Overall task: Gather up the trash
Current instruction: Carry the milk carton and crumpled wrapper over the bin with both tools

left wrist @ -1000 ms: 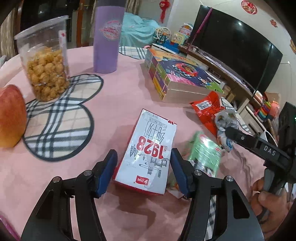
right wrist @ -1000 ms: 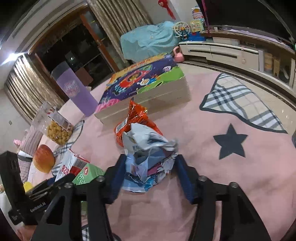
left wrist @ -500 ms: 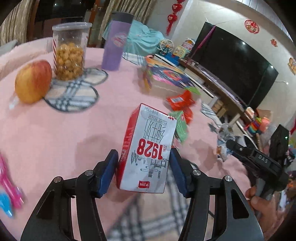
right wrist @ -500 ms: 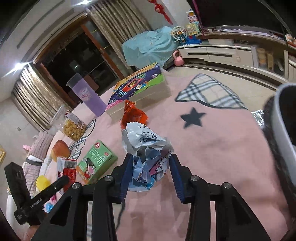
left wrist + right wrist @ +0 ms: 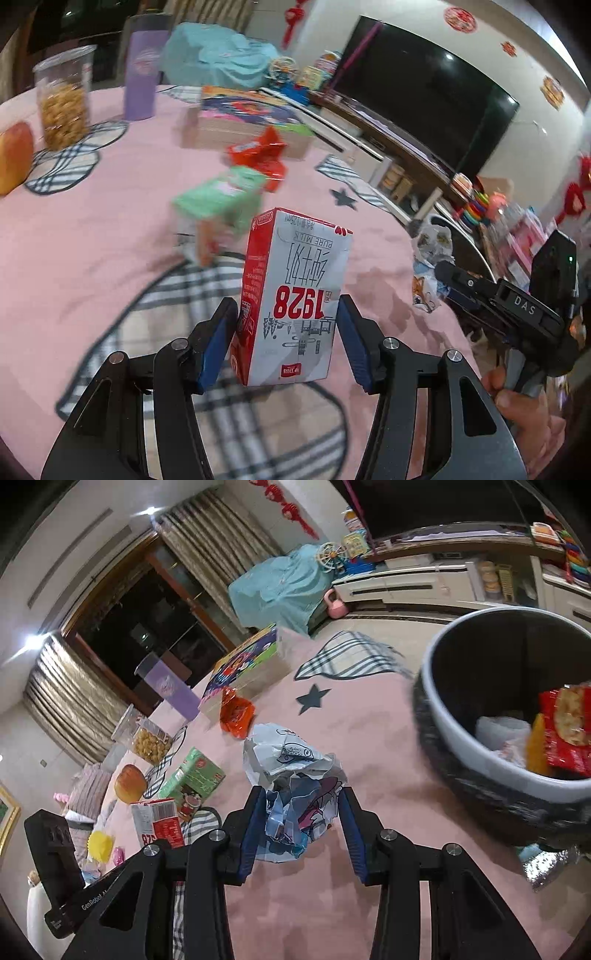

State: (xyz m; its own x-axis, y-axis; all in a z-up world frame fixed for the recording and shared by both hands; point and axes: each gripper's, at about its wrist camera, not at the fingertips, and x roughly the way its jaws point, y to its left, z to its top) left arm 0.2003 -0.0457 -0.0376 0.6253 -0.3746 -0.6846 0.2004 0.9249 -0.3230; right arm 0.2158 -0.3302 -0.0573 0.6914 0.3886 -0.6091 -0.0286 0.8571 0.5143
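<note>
Left wrist view: the left gripper [image 5: 288,341] pinches a red-and-white milk carton [image 5: 293,306] clear of the pink tablecloth [image 5: 92,251], with a green carton [image 5: 221,199] and a red wrapper [image 5: 262,155] lying beyond. Right wrist view: the right gripper [image 5: 301,821] clamps a crumpled blue-and-white wrapper [image 5: 295,775]. Only this view shows, at right, the trash bin [image 5: 461,734] already containing wrappers.

Bare pink tablecloth [image 5: 369,738] before trash bin [image 5: 439,720]
</note>
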